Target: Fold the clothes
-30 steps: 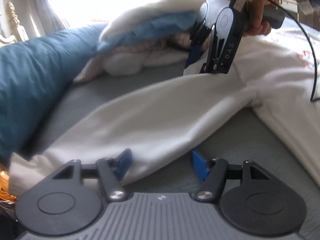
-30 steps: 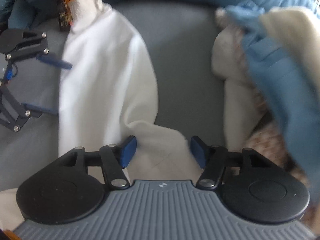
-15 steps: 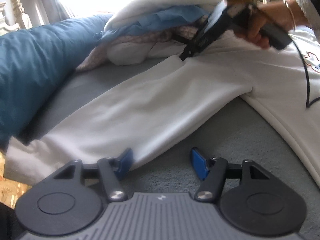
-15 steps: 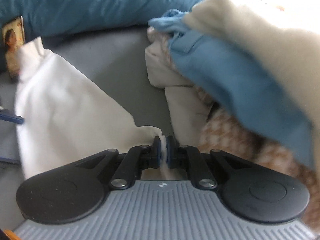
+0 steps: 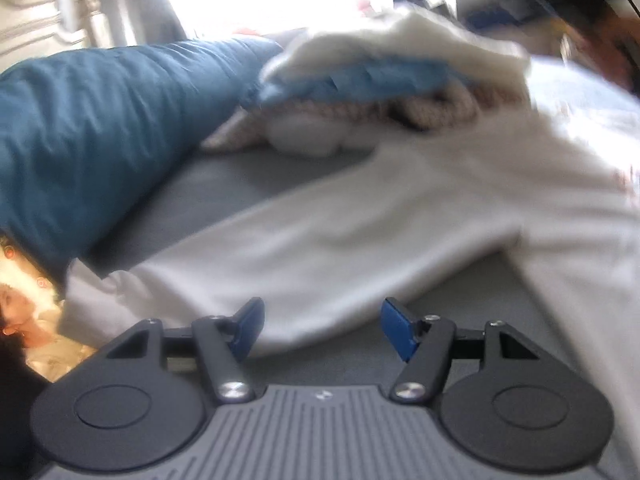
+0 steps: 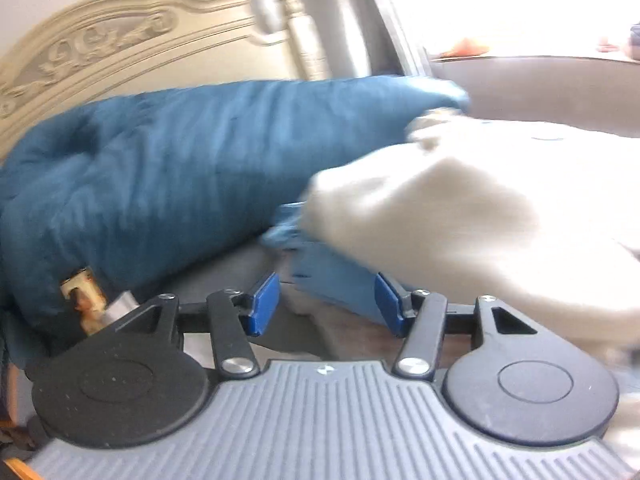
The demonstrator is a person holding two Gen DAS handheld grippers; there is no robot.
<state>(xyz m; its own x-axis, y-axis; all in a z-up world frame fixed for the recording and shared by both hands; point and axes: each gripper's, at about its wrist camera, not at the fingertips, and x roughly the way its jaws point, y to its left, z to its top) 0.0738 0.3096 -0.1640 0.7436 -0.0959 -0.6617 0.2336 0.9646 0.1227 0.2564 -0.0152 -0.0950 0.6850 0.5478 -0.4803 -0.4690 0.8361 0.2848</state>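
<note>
My left gripper (image 5: 322, 328) hovers spread over the white garment's sleeve (image 5: 320, 248), while my right gripper (image 6: 326, 304), jaws just reopening, faces the clothes pile (image 6: 460, 216), pinching nothing.

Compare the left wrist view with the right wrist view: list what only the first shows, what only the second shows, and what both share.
Only the left wrist view shows the white long-sleeved top spread on the grey sheet, its sleeve reaching between the open left gripper.

Only the right wrist view shows the carved headboard and the open right gripper.

Both show the teal duvet and the pile of clothes.
</note>
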